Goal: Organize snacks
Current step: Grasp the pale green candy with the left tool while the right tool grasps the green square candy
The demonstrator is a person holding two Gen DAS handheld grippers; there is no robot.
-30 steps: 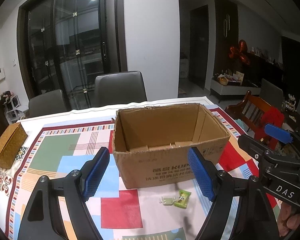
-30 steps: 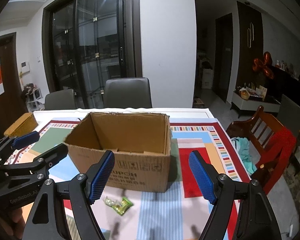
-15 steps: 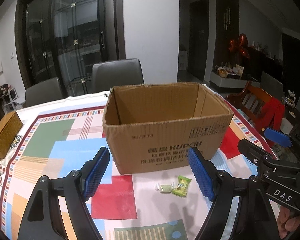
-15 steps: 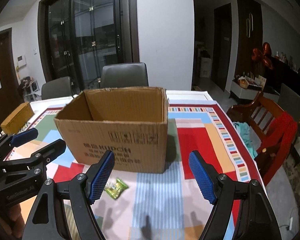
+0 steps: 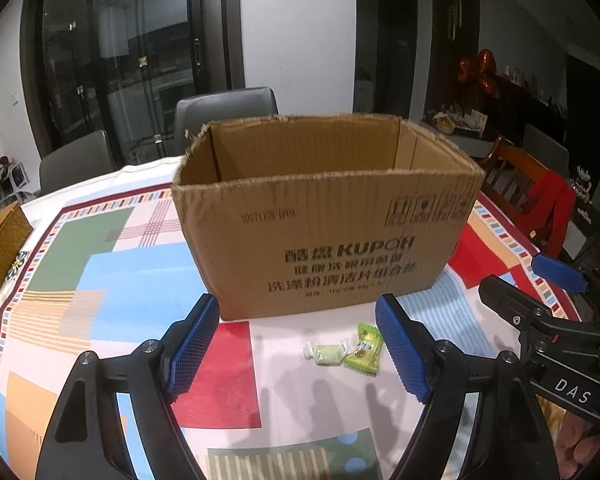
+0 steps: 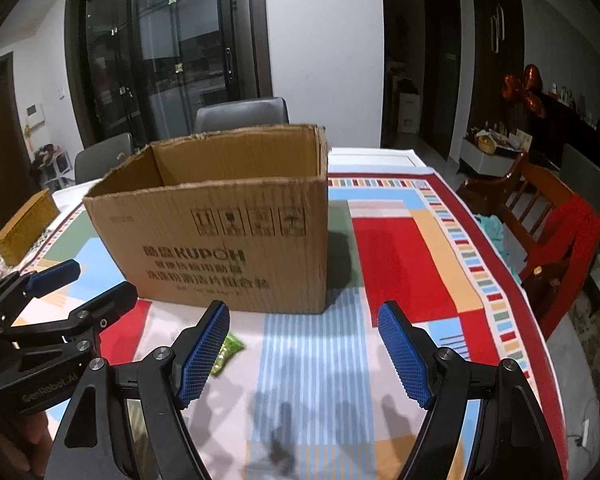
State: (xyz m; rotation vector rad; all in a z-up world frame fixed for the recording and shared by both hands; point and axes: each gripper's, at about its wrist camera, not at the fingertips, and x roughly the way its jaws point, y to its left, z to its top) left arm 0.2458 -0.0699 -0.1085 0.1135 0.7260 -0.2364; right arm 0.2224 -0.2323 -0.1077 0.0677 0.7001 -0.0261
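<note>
Left claw (image 5: 296,348) wide apart with nothing in it, right claw (image 6: 302,354) wide apart too, its blue pad hiding half the green snack packet (image 5: 364,348), pale wrapped candy (image 5: 326,354) touching it, lying sideways, just before the open cardboard box (image 5: 324,220), on the colorful tablecloth (image 5: 112,272).

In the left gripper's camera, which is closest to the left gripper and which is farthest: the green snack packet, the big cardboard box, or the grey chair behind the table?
Starting from the left gripper:
1. Green snack packet: lying on the tablecloth just by the right fingertip.
2. Cardboard box: standing open in the middle of the table, behind the packet.
3. Grey chair: beyond the table's far edge, behind the box.
</note>
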